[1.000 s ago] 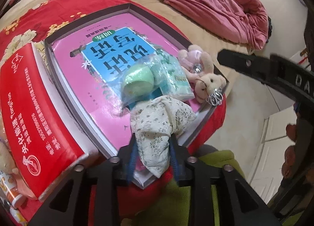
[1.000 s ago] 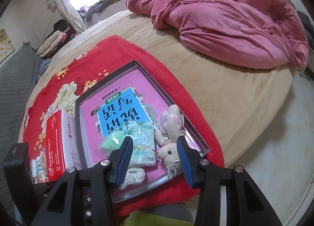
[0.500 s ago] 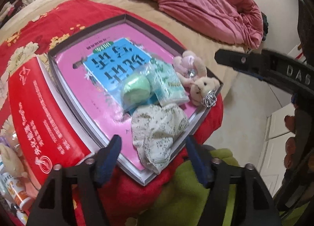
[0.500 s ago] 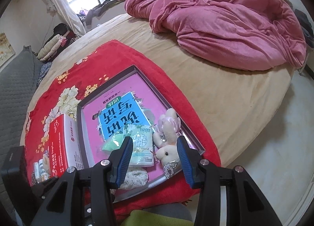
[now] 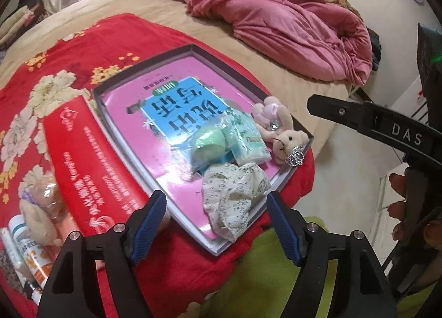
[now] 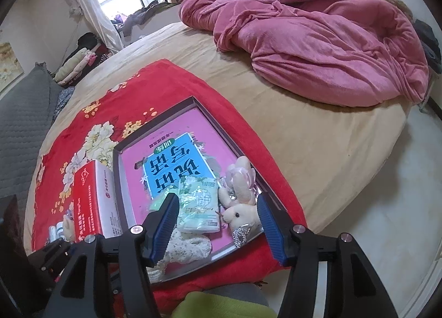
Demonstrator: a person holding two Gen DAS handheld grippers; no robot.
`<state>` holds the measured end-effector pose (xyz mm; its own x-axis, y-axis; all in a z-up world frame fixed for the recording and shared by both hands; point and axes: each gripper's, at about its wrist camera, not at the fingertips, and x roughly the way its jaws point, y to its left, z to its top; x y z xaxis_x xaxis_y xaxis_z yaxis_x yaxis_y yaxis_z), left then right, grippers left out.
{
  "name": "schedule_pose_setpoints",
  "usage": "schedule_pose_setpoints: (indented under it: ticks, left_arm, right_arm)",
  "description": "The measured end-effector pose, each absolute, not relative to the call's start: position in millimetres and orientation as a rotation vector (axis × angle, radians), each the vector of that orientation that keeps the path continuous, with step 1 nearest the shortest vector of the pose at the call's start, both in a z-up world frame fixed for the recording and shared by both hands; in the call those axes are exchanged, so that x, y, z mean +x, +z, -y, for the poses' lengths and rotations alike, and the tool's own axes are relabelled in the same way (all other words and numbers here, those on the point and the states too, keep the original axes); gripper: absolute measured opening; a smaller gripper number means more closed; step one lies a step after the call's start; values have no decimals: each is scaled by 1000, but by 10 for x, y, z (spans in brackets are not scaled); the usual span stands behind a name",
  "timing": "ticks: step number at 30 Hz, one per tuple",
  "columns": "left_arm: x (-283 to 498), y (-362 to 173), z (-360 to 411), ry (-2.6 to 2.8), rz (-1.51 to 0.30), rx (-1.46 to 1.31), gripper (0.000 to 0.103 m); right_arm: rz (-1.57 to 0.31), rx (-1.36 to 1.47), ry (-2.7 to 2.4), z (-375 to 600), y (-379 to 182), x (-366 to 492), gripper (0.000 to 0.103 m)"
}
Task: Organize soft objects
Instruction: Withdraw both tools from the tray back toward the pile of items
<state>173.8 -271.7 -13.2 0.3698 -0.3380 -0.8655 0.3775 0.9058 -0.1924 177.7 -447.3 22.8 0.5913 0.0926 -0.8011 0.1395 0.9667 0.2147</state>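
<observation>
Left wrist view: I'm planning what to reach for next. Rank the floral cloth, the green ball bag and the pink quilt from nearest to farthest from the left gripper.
1. Floral cloth, lying just ahead of the opening left gripper, at the tray's near corner.
2. Green ball bag, mid-tray, beyond the cloth.
3. Pink quilt, far across the bed.

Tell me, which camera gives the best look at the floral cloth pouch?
The left wrist view: the floral cloth pouch lies whole and unobstructed on the tray's near edge. In the right wrist view the pouch is partly hidden behind a finger of that camera's own gripper.
</observation>
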Motion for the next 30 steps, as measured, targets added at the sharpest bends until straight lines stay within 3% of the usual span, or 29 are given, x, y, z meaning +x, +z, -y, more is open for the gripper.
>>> schedule_pose_setpoints:
  ticks: [10, 14, 30]
  left_arm:
    - [1640, 63, 2568, -436, -1064, 12, 78]
    - [1585, 104, 2508, -422, -1058, 11, 79]
    - [1382, 262, 1925, -341, -1041, -48, 79]
  right_arm:
    - [-918, 240, -11, 4343, 353, 1702, 65]
    - [-919, 229, -11, 4296, 383, 1668, 74]
    - [-894, 181, 35, 3901, 602, 1593, 74]
